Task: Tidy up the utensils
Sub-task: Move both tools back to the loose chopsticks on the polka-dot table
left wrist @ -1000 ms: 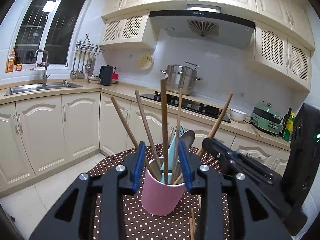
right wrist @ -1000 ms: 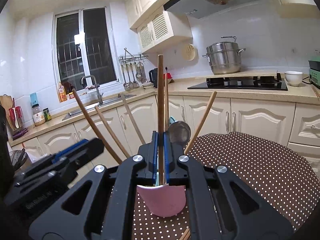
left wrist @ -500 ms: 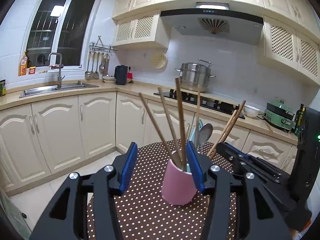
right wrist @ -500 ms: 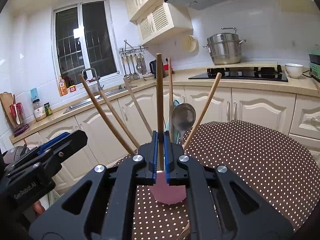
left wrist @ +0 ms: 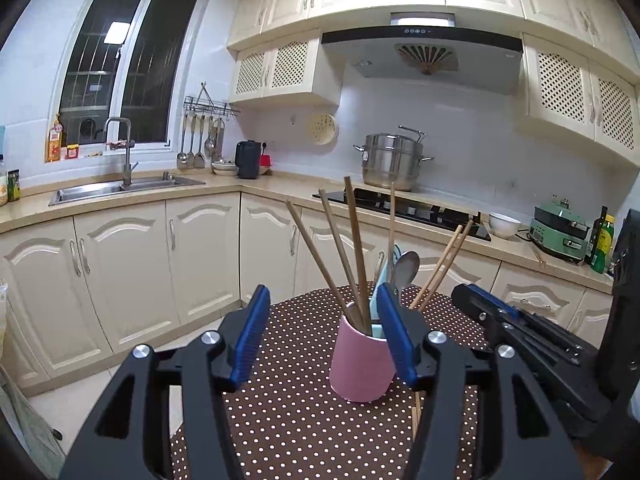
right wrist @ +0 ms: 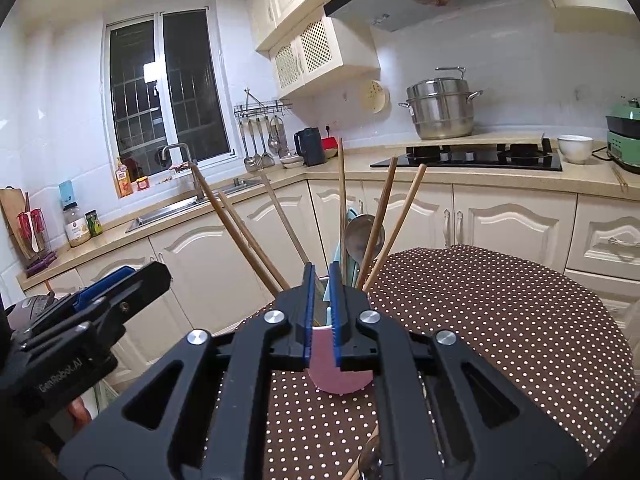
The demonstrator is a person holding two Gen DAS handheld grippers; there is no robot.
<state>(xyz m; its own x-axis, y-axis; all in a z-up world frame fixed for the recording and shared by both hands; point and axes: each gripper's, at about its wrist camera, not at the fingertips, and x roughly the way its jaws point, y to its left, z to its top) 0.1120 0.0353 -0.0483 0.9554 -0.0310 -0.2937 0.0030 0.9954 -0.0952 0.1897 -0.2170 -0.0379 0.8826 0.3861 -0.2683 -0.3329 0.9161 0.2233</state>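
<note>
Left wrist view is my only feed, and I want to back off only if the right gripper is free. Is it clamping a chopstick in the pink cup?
Observer: No. In the right wrist view, the right gripper has its jaws opening, with a narrow gap and nothing pinched. The pink cup shows through the gap.
Operator: Where is the upright chopstick?
Observer: The upright chopstick stands in the cup just beyond one fingertip and looks free of the pads.
Operator: Anything loose on the table?
Observer: Yes. At the bottom edge of that view, under the gripper, lies a loose chopstick with a shiny piece beside it, perhaps a spoon.
</note>
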